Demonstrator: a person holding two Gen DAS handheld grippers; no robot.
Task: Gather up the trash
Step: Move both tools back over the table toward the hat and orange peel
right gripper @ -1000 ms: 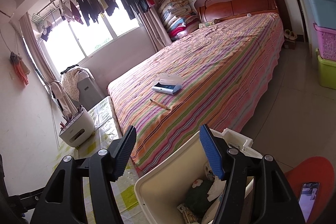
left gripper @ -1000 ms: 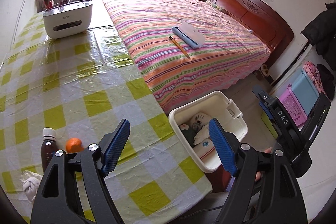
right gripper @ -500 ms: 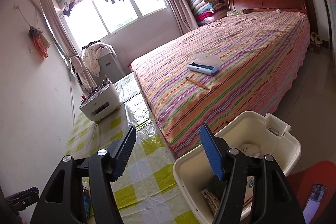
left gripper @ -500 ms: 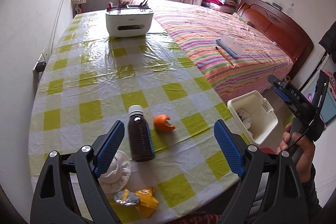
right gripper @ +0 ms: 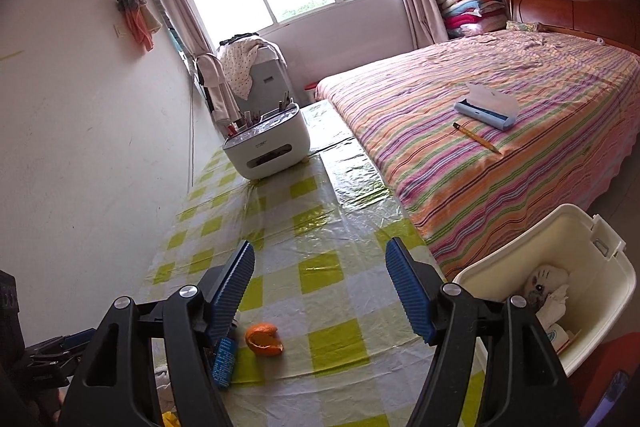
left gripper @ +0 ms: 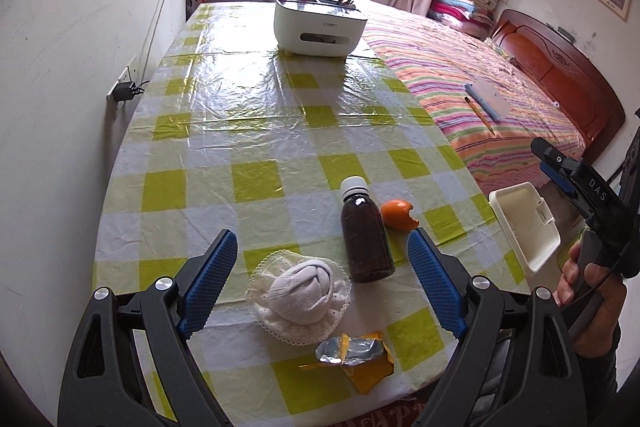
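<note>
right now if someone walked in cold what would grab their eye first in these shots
Probably the yellow-checked tablecloth, with a cluster near its front edge: a brown bottle standing upright, an orange peel just right of it, a white rolled cloth and a crumpled yellow wrapper. Next, the striped bed alongside the table. The left gripper is open, empty, above the cluster; the right gripper is opening, empty, beside the white bin.

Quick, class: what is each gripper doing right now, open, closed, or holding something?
Left gripper: open, holding nothing.
Right gripper: jaws opening, nothing between them.
</note>
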